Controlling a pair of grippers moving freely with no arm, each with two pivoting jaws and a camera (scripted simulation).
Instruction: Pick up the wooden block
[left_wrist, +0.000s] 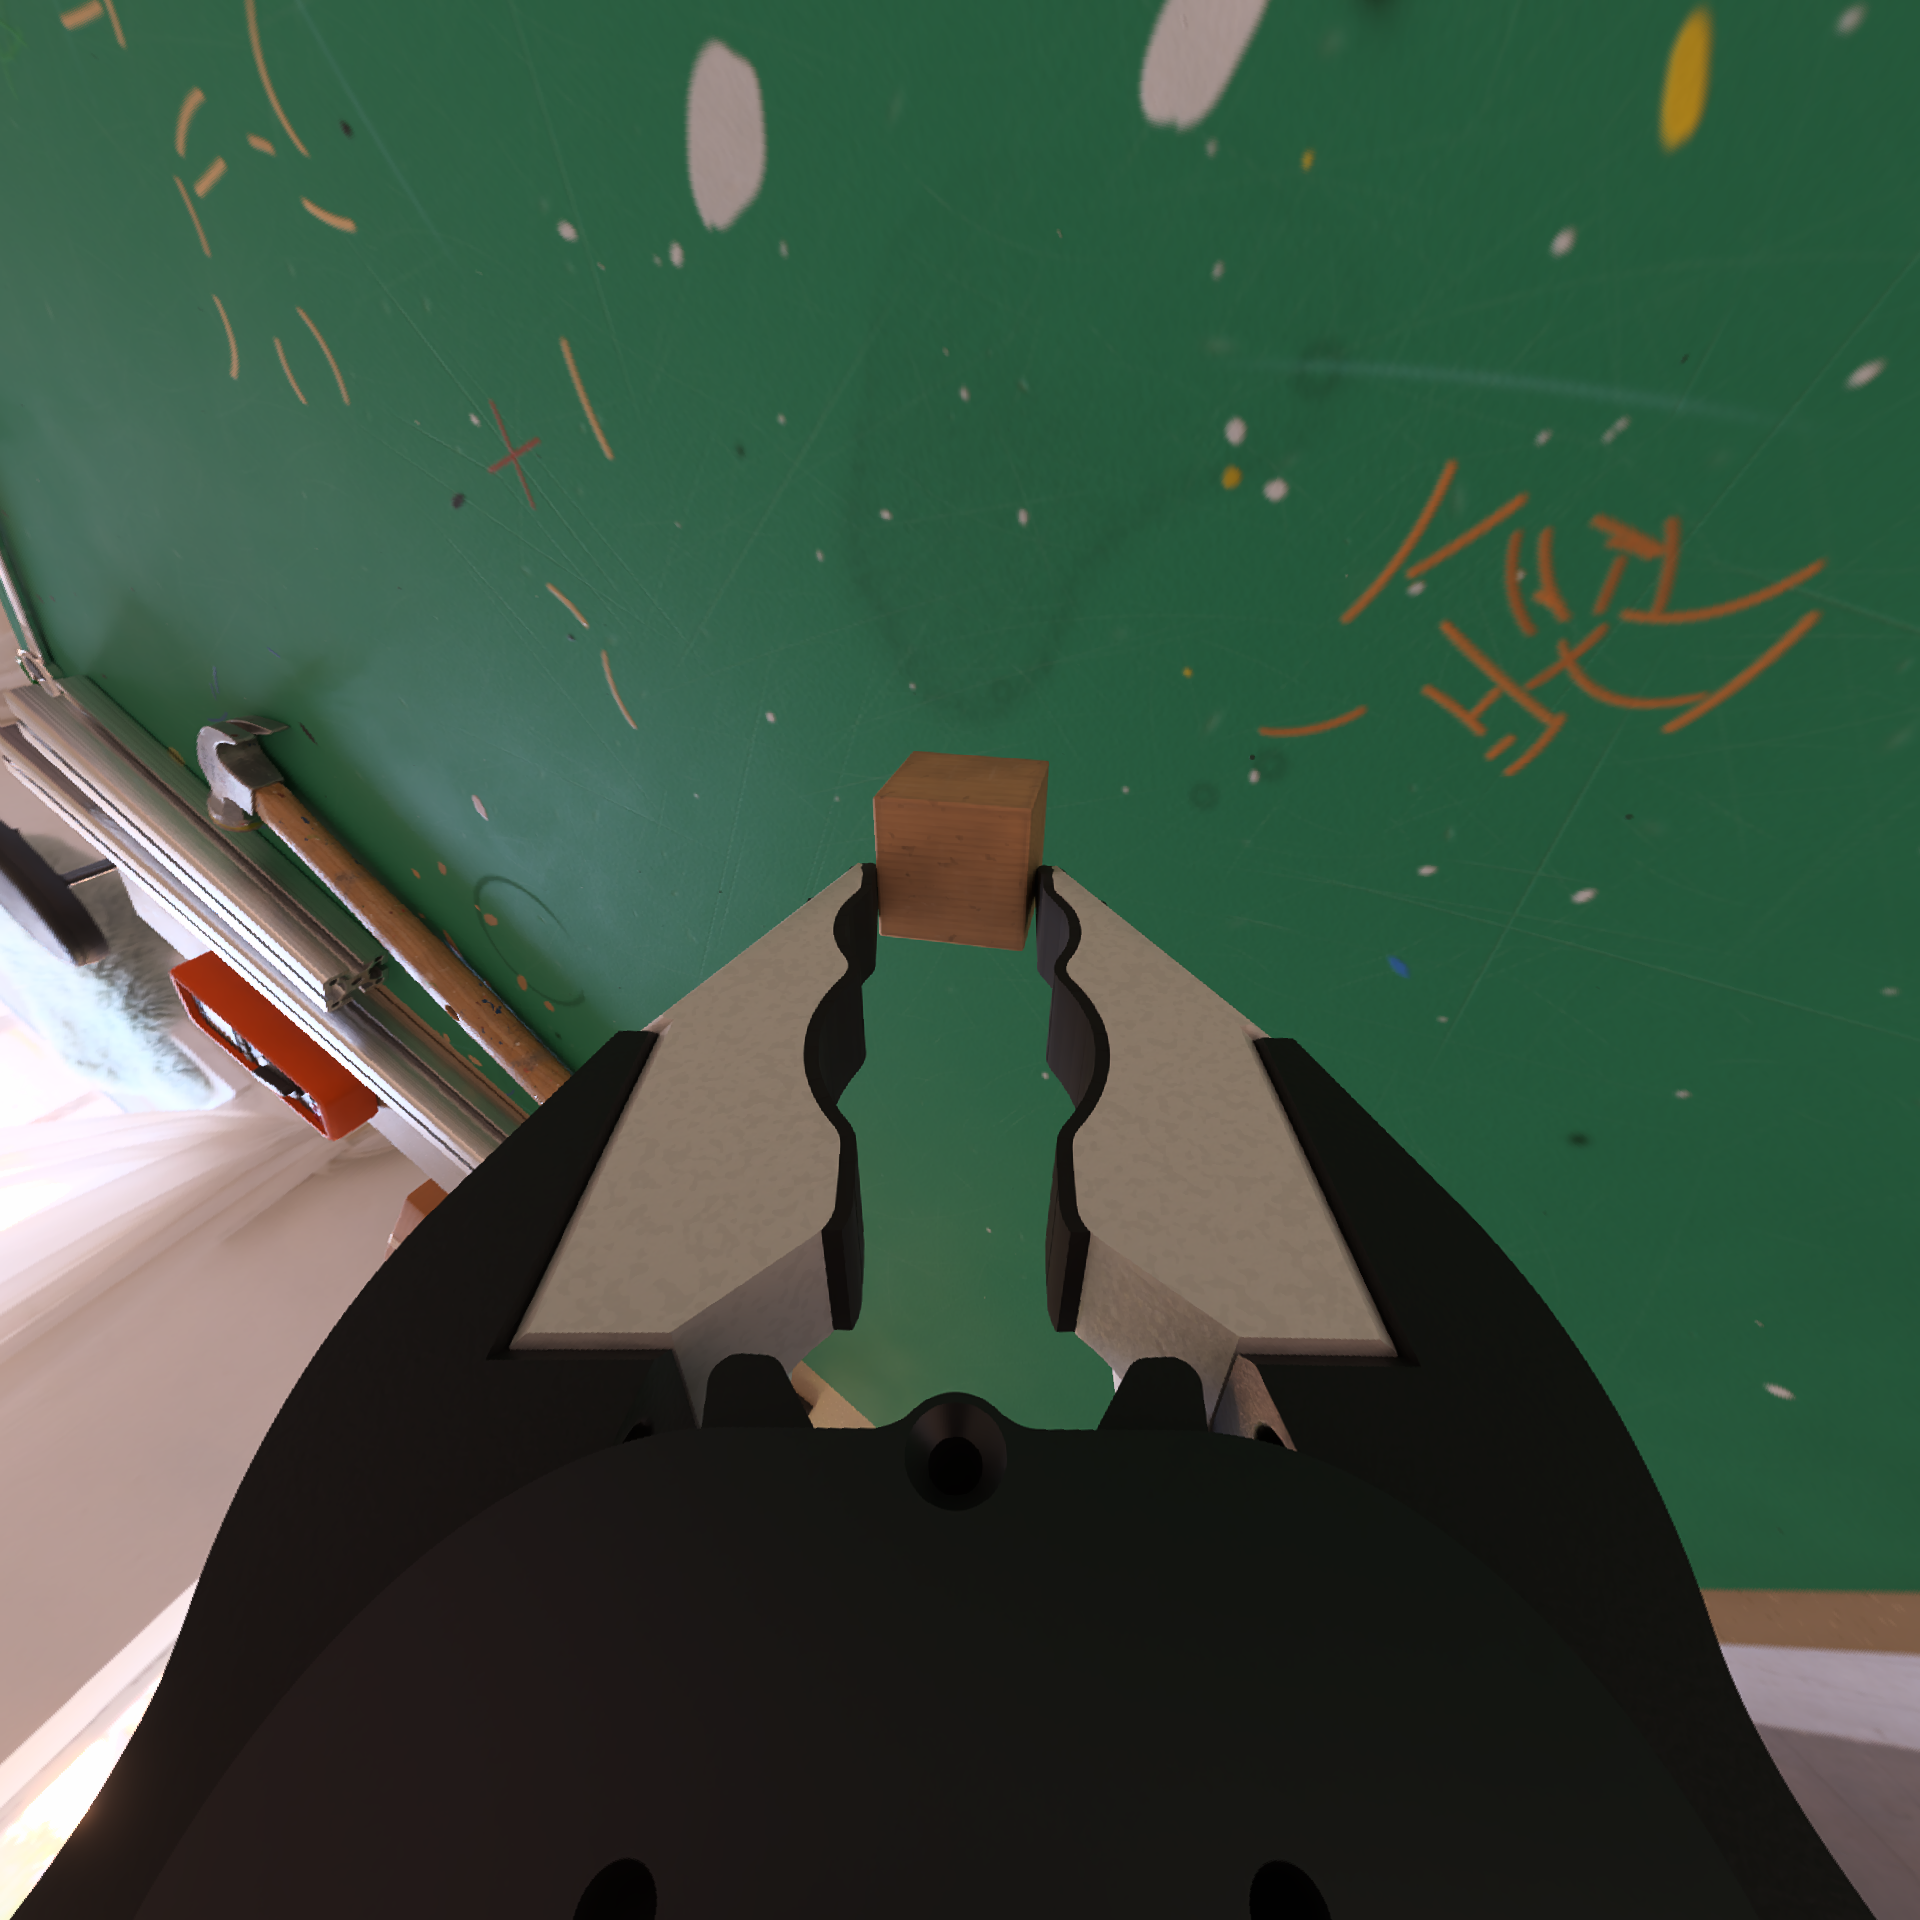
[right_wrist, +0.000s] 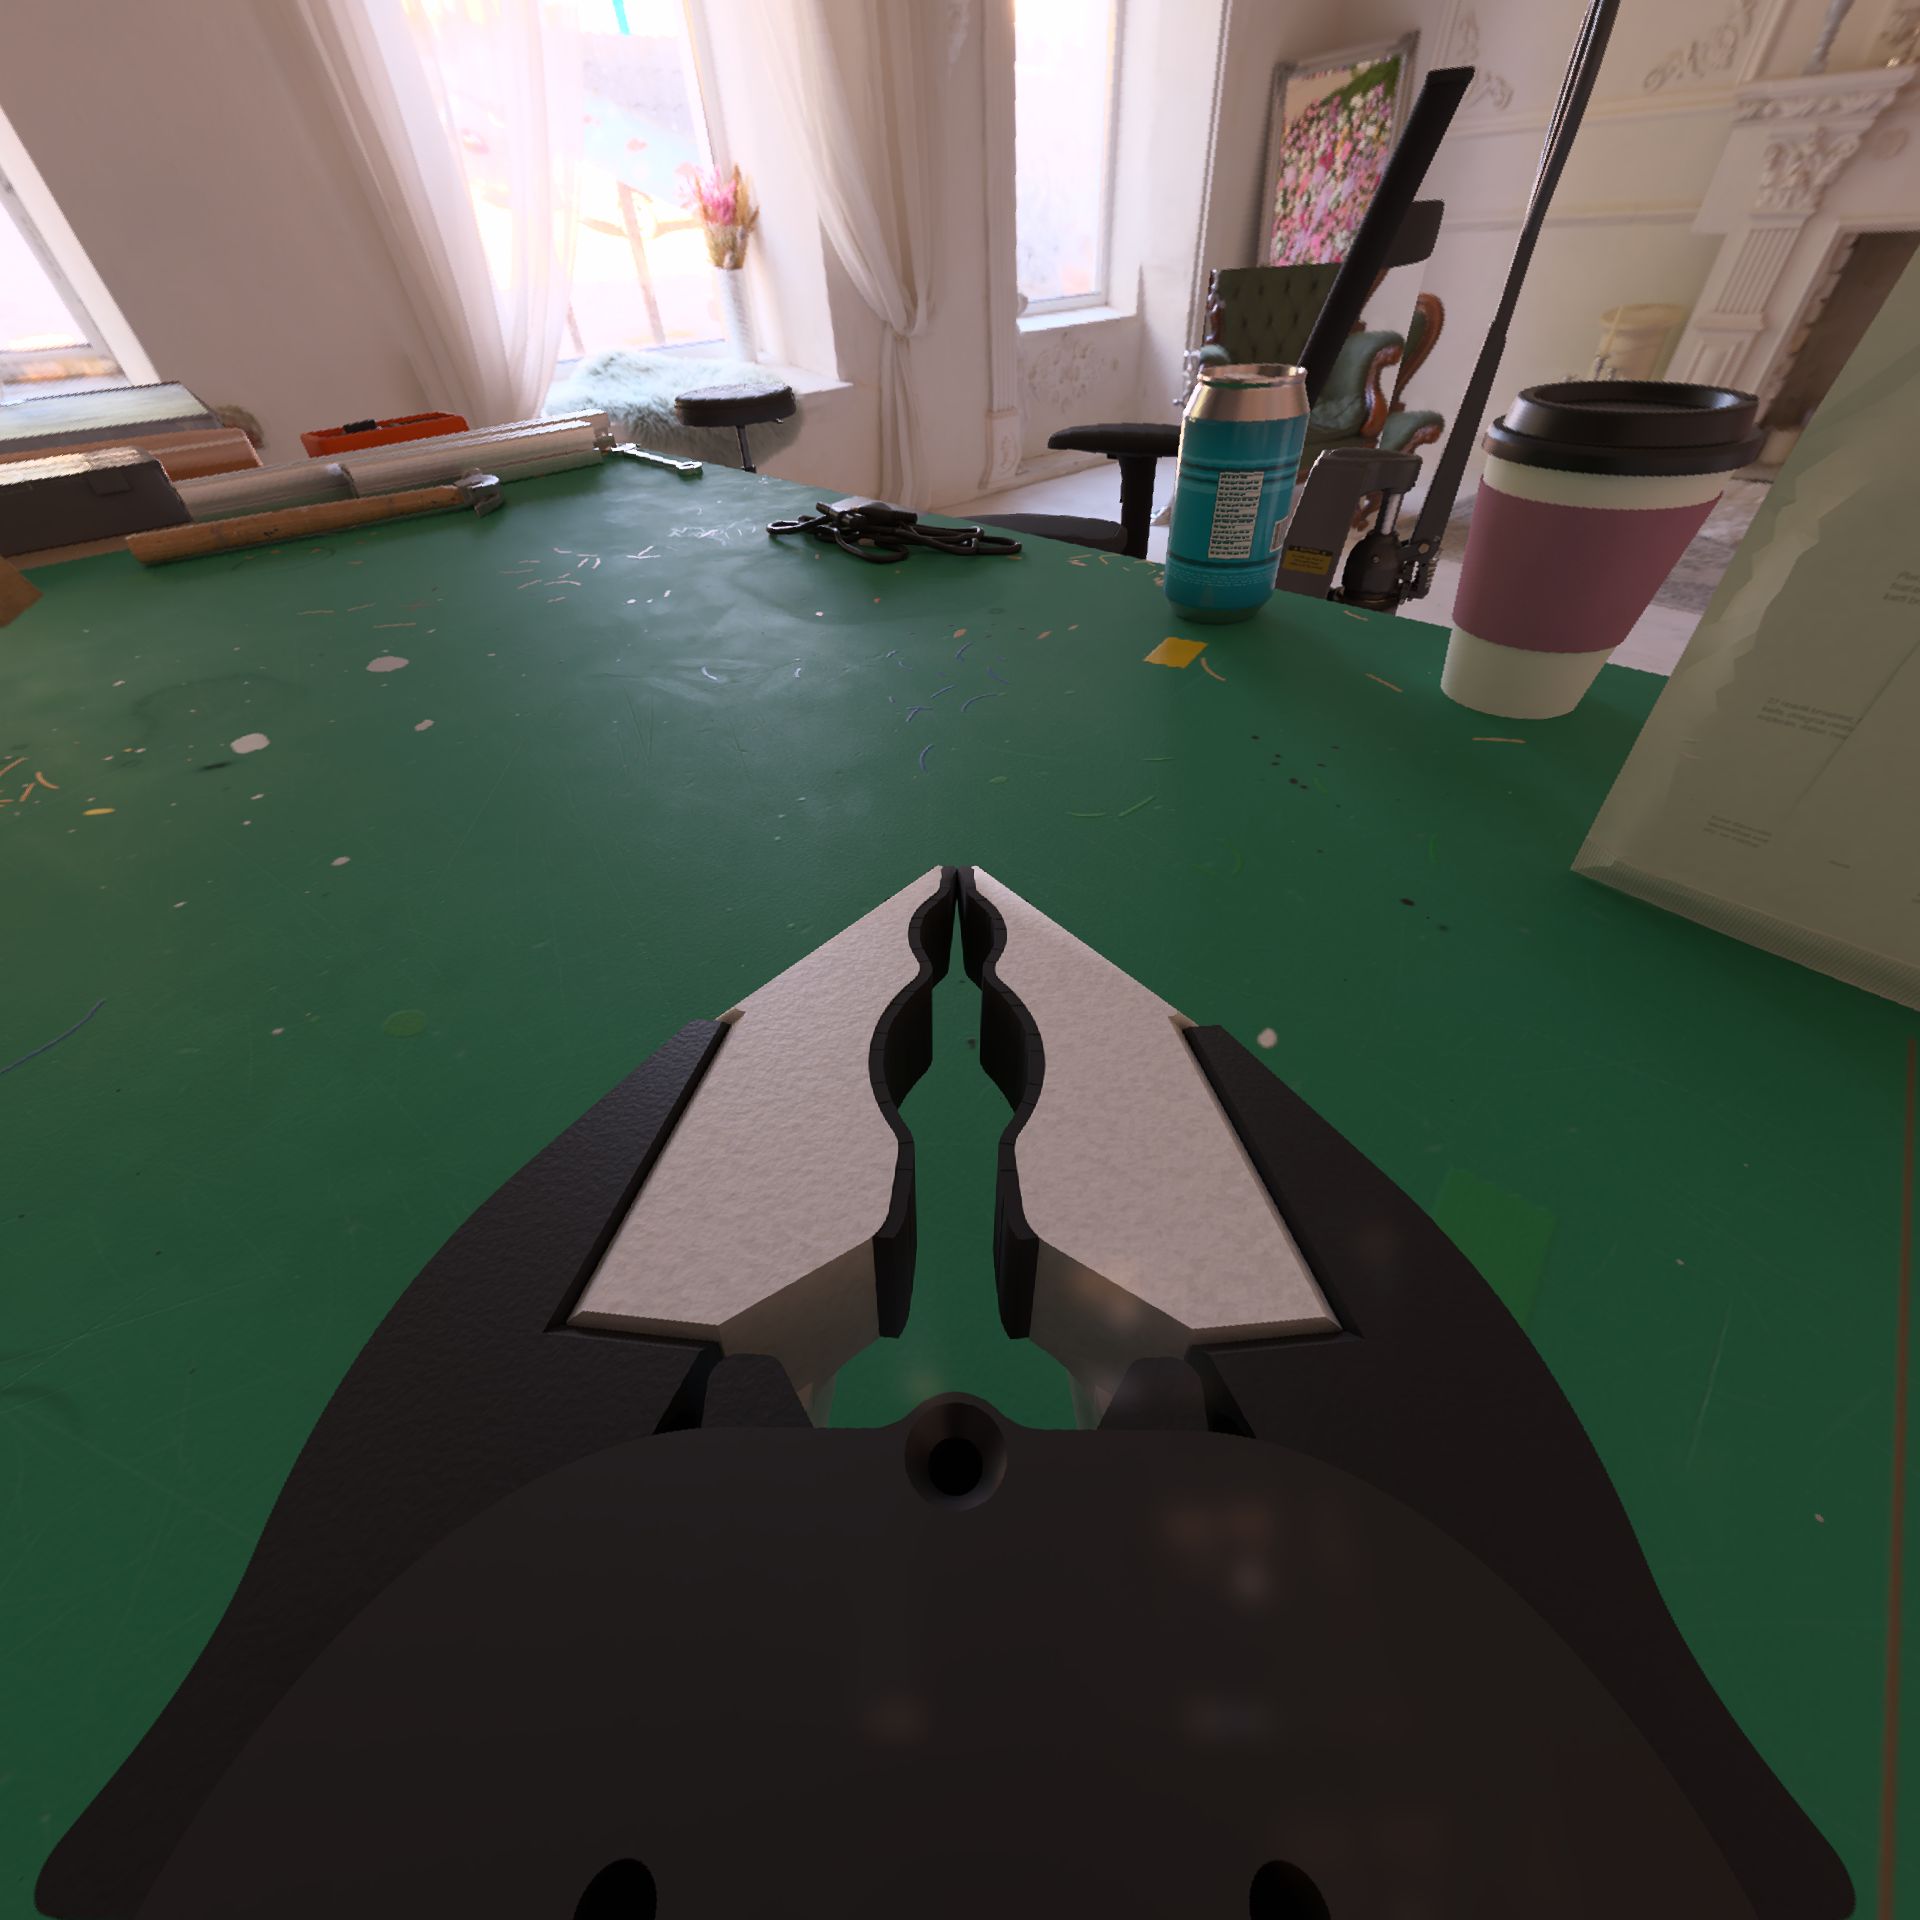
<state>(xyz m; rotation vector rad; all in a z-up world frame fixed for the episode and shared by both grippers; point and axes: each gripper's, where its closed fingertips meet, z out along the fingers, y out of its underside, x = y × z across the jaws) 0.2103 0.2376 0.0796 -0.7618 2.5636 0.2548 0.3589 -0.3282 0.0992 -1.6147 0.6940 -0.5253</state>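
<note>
The wooden block (left_wrist: 958, 850) is a small light-brown cube in the left wrist view, just above centre. My left gripper (left_wrist: 956, 894) is shut on it: both fingertips press its left and right sides, and it looks held above the green table (left_wrist: 1143, 416). My right gripper (right_wrist: 957, 878) is shut and empty, its fingertips touching, low over the green table (right_wrist: 623, 935). The block does not show in the right wrist view.
A hammer (left_wrist: 384, 904) and aluminium rails (left_wrist: 260, 935) lie along the table's left edge, also visible in the right wrist view (right_wrist: 312, 525). A teal can (right_wrist: 1236, 488), a lidded paper cup (right_wrist: 1579, 551), a black cable bundle (right_wrist: 894, 530) and a leaning pale board (right_wrist: 1787, 748) stand far and right.
</note>
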